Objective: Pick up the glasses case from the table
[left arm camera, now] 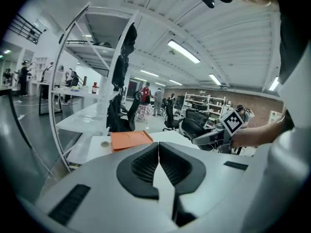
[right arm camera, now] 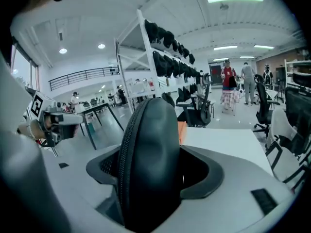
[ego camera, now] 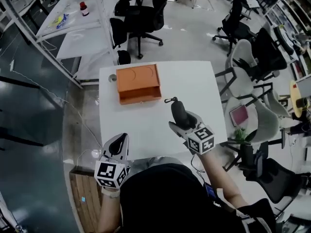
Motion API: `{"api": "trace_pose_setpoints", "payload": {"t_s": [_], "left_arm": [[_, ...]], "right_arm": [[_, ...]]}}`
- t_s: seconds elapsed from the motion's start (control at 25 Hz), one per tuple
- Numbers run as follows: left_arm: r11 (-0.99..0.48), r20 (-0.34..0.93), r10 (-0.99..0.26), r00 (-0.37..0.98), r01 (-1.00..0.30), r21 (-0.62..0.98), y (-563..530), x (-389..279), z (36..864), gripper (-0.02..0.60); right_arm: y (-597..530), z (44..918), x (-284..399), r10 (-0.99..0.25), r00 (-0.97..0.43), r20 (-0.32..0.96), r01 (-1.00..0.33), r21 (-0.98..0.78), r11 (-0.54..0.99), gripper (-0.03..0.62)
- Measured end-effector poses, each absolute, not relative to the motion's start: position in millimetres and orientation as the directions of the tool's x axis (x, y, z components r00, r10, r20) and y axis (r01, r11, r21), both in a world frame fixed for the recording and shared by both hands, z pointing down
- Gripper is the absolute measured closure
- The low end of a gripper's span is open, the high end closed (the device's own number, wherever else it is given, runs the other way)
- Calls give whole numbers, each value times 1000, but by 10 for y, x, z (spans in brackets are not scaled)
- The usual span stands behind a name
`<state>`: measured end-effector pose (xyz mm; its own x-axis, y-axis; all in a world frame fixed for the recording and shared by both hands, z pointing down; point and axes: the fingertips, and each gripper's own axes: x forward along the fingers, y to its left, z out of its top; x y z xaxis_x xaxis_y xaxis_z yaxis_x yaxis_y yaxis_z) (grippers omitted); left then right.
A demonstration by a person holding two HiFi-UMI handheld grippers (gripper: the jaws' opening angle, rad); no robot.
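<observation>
The right gripper (ego camera: 183, 125) clasped the black glasses case (ego camera: 178, 110) over the white surface (ego camera: 141, 125); the left gripper (ego camera: 118, 143) had its fingers clenched, empty.

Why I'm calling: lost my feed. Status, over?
Right gripper shut on glasses case, held above table. Left gripper shut, empty. Orange box far side, nothing in the way.

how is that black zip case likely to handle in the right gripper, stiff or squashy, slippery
The glasses case is probably semi-stiff: it holds its rounded shape between the jaws of the right gripper, with only a shallow dimple. Its smooth skin could slip, though the ribbed pads should help.
</observation>
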<state>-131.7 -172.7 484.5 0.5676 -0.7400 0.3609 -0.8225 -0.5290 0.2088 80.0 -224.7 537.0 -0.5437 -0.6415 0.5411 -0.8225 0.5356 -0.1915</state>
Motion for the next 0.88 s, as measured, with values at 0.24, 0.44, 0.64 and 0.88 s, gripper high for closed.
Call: {"api": "trace_pose_setpoints", "payload": {"t_s": [0.24,0.44,0.64,0.88], "left_arm": [[-657,313,-664,679,-730,188,-1913,-901,4677,561],[-727,285,-611,739,-666,168,-1971,-626,4544,561],[-766,269,-574,773,-623,157,-2005,-454,4470,561],[-789,266,-549,793,-596,150,-1996,-305,4416,561]], "right_arm": [[-1940,4813,971,-752,-517,410,-853,-167,495,235],[-1672,4590,1183,-813,-453,366,-892,-170,420,235],[-1487,4483,1380,-855,-393,340,-920,-158,360,235],[-1386,4364,1512,-880,-383,281,-920,-204,335,235]]}}
